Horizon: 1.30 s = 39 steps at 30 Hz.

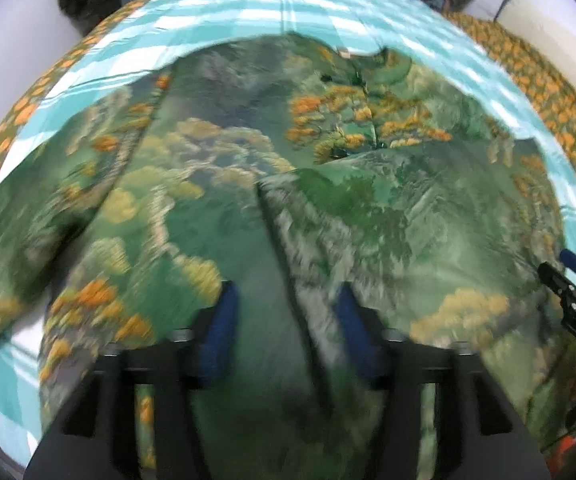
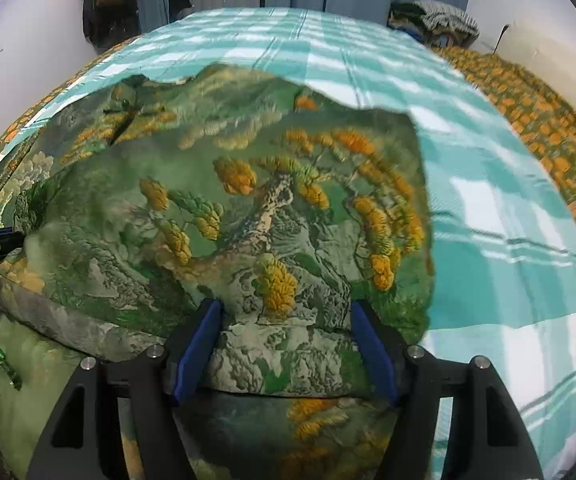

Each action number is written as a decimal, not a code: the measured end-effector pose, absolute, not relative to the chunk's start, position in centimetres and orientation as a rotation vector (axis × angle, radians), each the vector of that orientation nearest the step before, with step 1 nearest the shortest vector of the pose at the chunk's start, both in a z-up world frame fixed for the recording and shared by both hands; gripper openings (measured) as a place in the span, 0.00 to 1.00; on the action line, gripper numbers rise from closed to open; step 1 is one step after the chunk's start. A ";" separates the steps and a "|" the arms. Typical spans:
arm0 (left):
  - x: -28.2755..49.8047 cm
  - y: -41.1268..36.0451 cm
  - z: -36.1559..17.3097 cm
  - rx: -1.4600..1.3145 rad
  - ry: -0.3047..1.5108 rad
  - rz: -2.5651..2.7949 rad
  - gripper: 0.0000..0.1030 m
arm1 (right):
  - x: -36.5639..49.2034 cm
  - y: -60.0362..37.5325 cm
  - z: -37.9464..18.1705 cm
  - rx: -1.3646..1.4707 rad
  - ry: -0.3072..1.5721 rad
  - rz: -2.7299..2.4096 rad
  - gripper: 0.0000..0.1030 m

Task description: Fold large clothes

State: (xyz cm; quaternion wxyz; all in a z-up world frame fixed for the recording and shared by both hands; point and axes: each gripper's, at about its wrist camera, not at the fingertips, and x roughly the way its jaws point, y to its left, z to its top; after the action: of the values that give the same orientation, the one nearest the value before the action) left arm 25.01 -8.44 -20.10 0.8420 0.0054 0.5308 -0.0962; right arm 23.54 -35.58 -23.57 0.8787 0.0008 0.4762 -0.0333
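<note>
Partly folded, the green landscape-print garment (image 2: pixel 248 208) lay ahead of both tongs; further folds remained. Left tongs (image 1: pixel 284 312) and right tongs (image 2: pixel 286 332) stood agape, gripping nothing.

Smooth printed cloth garment (image 2: pixel 272 208) beneath matt black plastic right gripper (image 2: pixel 284 344); its blue pads (image 2: pixel 371 344) look soft, bolts shiny metal.

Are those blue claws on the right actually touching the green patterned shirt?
Cannot tell. In the right wrist view the right gripper stands open with the shirt filling the space between its blue fingers, but whether the pads press the cloth isn't plain.
</note>
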 end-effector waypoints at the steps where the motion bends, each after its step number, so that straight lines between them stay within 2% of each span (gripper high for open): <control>1: 24.4 -7.8 -19.6 0.006 1.105 -0.207 0.73 | 22.9 -35.6 -22.8 0.008 0.986 -0.063 0.68; 4: 22.1 -5.1 -18.0 0.015 1.062 -0.192 0.77 | 21.1 -34.9 -21.1 0.010 0.967 -0.038 0.68; 6: 20.6 -2.5 -17.3 0.019 1.040 -0.148 0.81 | 19.4 -34.1 -20.0 -0.004 0.951 -0.018 0.79; 8: 19.5 0.9 -16.8 0.021 1.010 -0.069 0.85 | 17.7 -33.0 -19.2 -0.012 0.929 0.001 0.80; 12: 18.4 8.0 -17.0 -0.027 0.994 0.109 0.86 | 15.5 -31.3 -18.4 -0.018 0.920 0.028 0.80; 16: 18.2 16.9 -18.7 -0.258 1.032 0.292 0.86 | 14.4 -29.7 -18.0 -0.020 0.926 0.067 0.80; 20: 17.4 27.0 -20.9 -0.612 0.965 0.474 0.86 | 14.1 -28.1 -17.5 -0.036 0.926 0.104 0.80; 23: 16.8 32.0 -22.8 -0.786 0.915 0.565 0.86 | 13.9 -27.0 -17.1 -0.050 0.921 0.125 0.80; 26: 16.6 34.7 -23.4 -0.846 0.871 0.625 0.86 | 13.6 -26.2 -16.8 -0.065 0.919 0.143 0.80; 27: 16.6 35.1 -23.3 -0.849 0.860 0.632 0.84 | 13.5 -26.0 -16.8 -0.068 0.923 0.147 0.80; 29: 16.6 35.6 -22.9 -0.826 0.848 0.657 0.70 | 13.3 -25.6 -17.1 -0.069 0.935 0.152 0.80; 30: 16.7 35.6 -22.7 -0.809 0.853 0.664 0.56 | 13.1 -25.5 -17.3 -0.068 0.942 0.155 0.80; 31: 16.8 35.5 -22.6 -0.792 0.856 0.664 0.37 | 13.0 -25.3 -17.5 -0.066 0.952 0.159 0.80; 33: 17.1 35.4 -22.4 -0.765 0.856 0.632 0.19 | 12.6 -25.1 -18.0 -0.058 0.968 0.166 0.80; 36: 17.3 35.1 -21.6 -0.725 0.852 0.606 0.12 | 12.2 -24.7 -18.4 -0.056 0.981 0.182 0.80; 39: 17.1 33.2 -18.5 -0.622 0.812 0.595 0.10 | 11.9 -24.2 -18.1 -0.068 0.971 0.197 0.80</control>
State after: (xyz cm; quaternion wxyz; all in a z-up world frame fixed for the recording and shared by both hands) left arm 17.10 33.15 -18.45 0.8299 -0.2932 0.3829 0.2806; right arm 11.89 -24.18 -18.09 0.8792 -0.0325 0.4658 0.0945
